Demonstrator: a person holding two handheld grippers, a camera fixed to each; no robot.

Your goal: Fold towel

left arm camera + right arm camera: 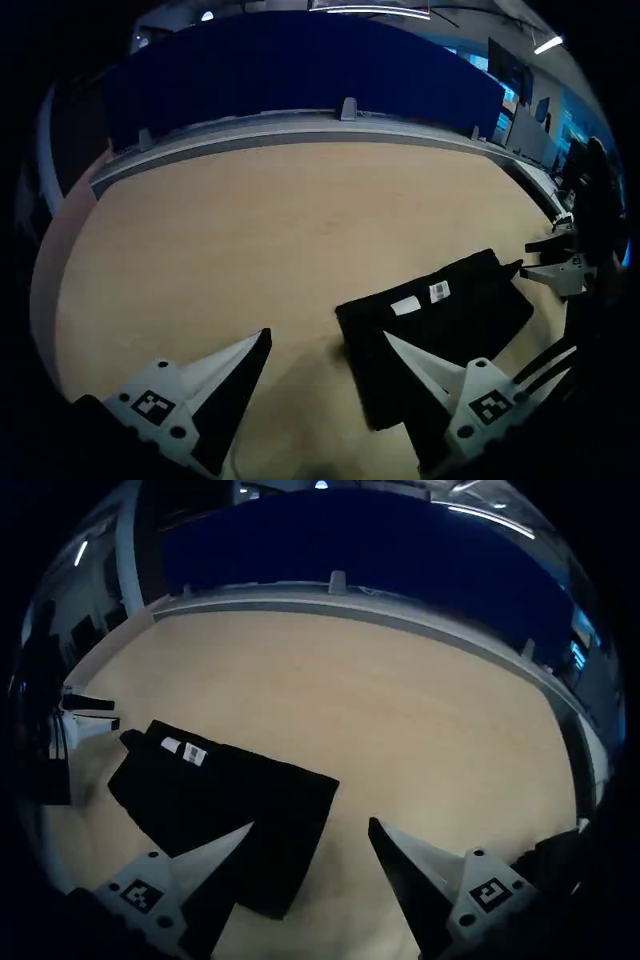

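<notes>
A black towel lies folded flat on the light wooden table, with two white labels on its top. My left gripper hovers open just left of the towel's near corner, its right finger over the cloth, with nothing between the fingers. In the right gripper view the same towel lies at the lower left. My right gripper stands open above the towel's right edge, holding nothing. Each gripper also appears far off in the other's view: the right gripper beyond the towel's far end, the left gripper by its far corner.
A dark blue partition with a grey rail closes off the table's far edge. Bare tabletop stretches between the towel and that rail. Office screens and chairs stand beyond the table's right end.
</notes>
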